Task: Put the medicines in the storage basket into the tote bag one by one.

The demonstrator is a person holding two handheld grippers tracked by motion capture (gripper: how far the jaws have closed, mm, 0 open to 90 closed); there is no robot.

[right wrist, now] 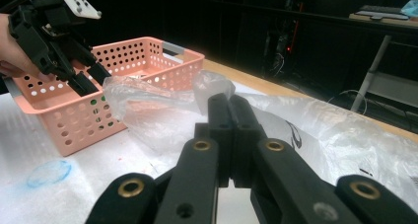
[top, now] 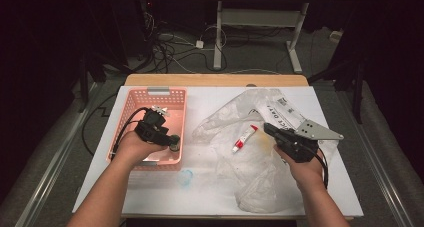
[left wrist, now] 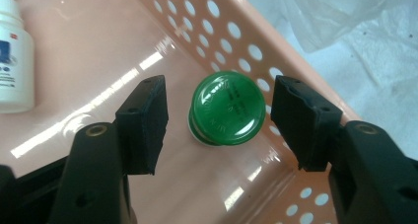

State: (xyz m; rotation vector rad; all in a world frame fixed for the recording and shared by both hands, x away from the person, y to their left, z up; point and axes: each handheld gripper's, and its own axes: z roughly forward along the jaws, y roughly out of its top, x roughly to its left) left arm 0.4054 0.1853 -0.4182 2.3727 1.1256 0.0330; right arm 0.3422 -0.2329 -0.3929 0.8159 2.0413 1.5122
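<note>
Looking down from the high view, a white-covered table carries a pink perforated basket on the left and a crumpled clear plastic bag on the right. The left gripper hangs over the near right corner of the basket, held by the person's left hand. The right gripper rests on the bag in the right hand, its grey three-cornered plate on top. A small red-and-white tube lies on the bag just ahead of the right gripper's tip. A faint blue mark sits on the table near the basket's front edge.

From the left gripper view, a green-capped bottle stands on the basket floor close to the perforated side wall. It sits between the two black jaws, which are spread apart with a gap on each side of the cap, so the bottle is released. A white bottle with a label lies farther off in the basket.

From the right gripper view, the right gripper's jaws are clenched together with nothing visible between them, pointing over the plastic bag. The basket and left gripper show at the left.
</note>
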